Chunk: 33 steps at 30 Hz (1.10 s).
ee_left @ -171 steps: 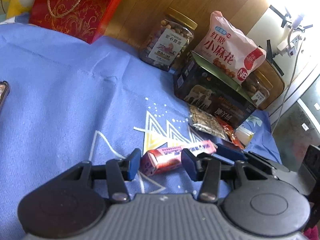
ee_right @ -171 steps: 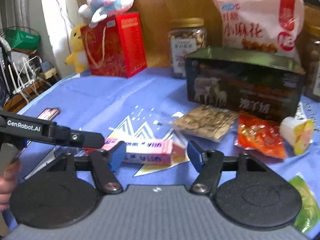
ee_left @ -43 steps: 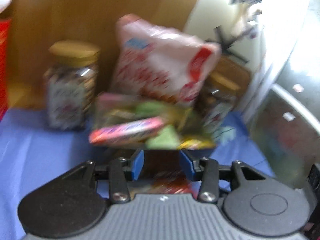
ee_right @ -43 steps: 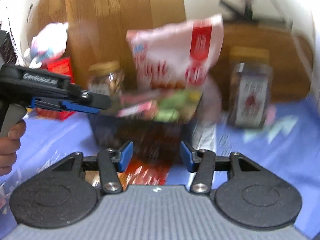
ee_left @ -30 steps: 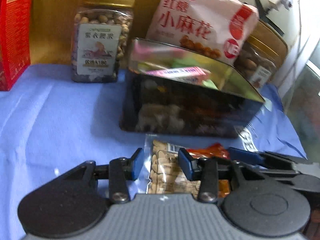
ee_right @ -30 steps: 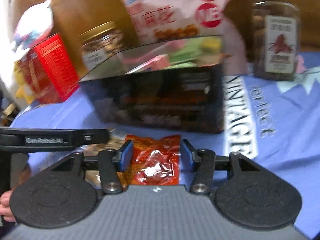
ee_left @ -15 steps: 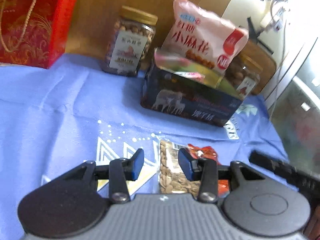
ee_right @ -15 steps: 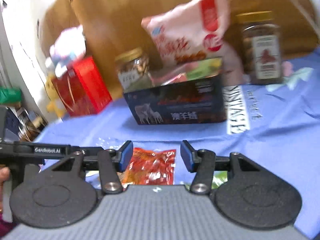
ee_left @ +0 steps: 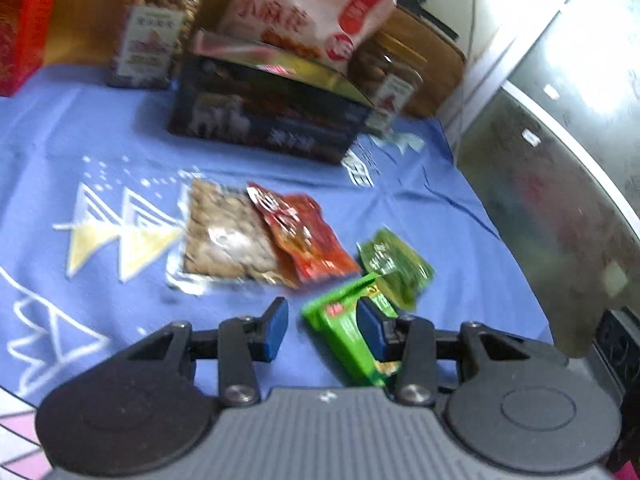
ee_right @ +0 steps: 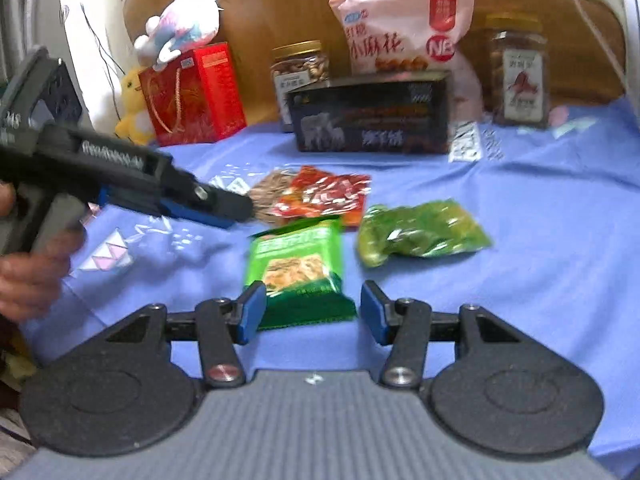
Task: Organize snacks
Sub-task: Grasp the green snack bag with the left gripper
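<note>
Right gripper [ee_right: 313,308] jaws partly apart over green cracker packet [ee_right: 298,268] on blue cloth [ee_right: 540,216], packet end between the pads, no squeeze. Left gripper [ee_left: 322,330] also part open and empty. Dark snack box [ee_right: 372,128] sits behind, well apart

Blue printed cloth over the surface [ee_right: 560,208], brown wooden panel [ee_right: 312,4] behind, white wall [ee_right: 92,8] left, bright daylight upper right

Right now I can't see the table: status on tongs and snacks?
Both tongs open, empty. Green cracker packet between right tongs, not gripped. Left tongs beside it. Three more packets loose before the dark box. Nothing blocking.
</note>
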Motion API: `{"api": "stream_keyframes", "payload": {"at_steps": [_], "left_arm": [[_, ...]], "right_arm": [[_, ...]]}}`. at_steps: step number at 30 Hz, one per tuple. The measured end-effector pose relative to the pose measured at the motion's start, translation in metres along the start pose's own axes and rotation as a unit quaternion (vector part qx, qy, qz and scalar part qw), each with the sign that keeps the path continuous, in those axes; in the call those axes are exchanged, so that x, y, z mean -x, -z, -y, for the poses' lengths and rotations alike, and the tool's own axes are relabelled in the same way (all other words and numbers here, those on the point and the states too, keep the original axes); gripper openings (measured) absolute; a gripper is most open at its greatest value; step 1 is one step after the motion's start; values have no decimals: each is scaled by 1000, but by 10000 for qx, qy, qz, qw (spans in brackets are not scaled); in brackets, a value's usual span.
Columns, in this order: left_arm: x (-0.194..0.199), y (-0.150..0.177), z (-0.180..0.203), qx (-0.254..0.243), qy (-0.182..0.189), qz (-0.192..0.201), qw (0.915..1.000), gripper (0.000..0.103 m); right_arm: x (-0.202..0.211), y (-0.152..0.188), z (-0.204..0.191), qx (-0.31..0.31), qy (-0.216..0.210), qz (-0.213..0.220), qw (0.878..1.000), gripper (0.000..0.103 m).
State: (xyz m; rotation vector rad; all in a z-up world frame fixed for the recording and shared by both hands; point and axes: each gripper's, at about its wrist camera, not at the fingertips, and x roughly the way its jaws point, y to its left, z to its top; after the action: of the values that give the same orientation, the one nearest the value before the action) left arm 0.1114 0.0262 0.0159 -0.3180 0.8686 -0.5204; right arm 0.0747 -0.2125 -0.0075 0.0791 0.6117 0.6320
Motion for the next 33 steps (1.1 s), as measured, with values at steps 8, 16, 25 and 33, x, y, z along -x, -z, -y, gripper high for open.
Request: {"api": "stream_keyframes", "payload": {"at_steps": [8, 16, 25, 33], "left_arm": [[12, 4, -5, 45, -140, 140, 9998, 40], [14, 13, -6, 28, 91, -101, 9999, 41], [15, 23, 6, -210, 114, -30, 9997, 35], [44, -19, 12, -387, 176, 715, 9965, 35]], "right_arm": [[0, -5, -17, 482, 2, 97, 9988, 55], [-4, 7, -27, 857, -82, -111, 9962, 57], [-17, 7, -43, 1261, 465, 100, 9909, 38], [-20, -44, -40, 1214, 539, 840, 9876, 30]]}}
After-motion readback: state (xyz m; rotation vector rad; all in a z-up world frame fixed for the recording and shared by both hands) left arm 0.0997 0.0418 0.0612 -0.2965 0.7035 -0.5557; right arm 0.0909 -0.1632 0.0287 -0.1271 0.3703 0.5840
